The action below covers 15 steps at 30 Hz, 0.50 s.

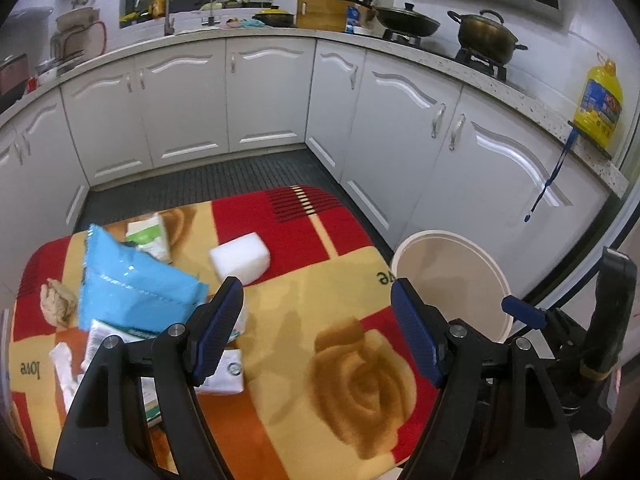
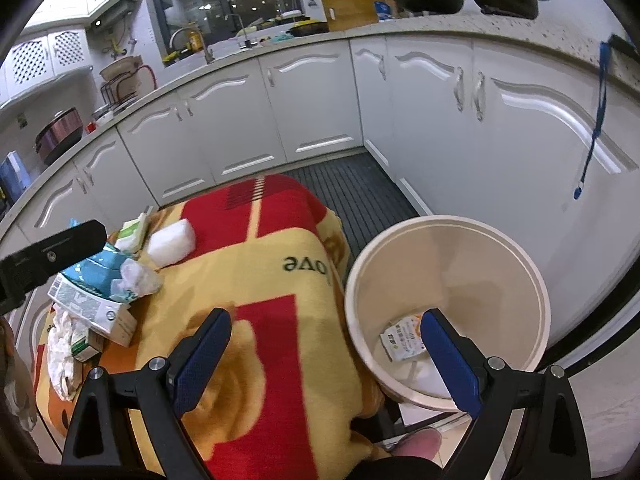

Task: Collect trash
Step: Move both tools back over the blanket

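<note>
Trash lies on a table under a red and yellow blanket (image 1: 304,320): a blue plastic packet (image 1: 132,284), a white foam block (image 1: 240,260), a green and white box (image 1: 150,236), a crumpled brown paper ball (image 1: 58,304) and white cartons (image 1: 224,376). My left gripper (image 1: 318,330) is open and empty above the blanket, just right of the pile. A cream trash bin (image 2: 444,248) stands right of the table with a small wrapper (image 2: 402,338) inside. My right gripper (image 2: 324,364) is open and empty, straddling the bin's near rim and the blanket's edge.
White kitchen cabinets (image 1: 264,96) wrap around behind and to the right. A dark ribbed floor mat (image 1: 208,184) lies beyond the table. Pots (image 1: 486,34) and a yellow oil bottle (image 1: 598,104) stand on the counter. A blue strap (image 2: 596,120) hangs from the counter.
</note>
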Available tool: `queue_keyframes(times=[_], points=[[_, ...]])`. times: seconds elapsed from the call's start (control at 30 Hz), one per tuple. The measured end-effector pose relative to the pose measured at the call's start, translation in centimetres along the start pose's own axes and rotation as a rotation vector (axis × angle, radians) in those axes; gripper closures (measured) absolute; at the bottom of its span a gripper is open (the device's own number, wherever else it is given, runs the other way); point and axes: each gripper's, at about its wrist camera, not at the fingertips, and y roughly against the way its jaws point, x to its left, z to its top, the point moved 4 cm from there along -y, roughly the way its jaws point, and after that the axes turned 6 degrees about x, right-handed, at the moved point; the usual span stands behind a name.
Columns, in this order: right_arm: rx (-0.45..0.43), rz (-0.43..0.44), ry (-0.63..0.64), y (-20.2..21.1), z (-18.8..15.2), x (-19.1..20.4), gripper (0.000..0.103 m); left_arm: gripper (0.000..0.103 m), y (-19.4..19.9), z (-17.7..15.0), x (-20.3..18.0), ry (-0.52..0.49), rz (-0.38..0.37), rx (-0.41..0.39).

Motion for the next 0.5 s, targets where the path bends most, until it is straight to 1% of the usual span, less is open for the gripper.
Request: queue_keyframes(times=[0.3,0.5], points=[[-0.014,0.042,0.058,0.7,0.0,4.1,0.009,0.027,2.2,-1.3,2.9,0.042,0.016,-0.017],[-0.001,0.088,0.099,0.4,-0.6,7.1,0.009,0.027,3.9,-3.2,5.9,0.077,0.030,-0.006]])
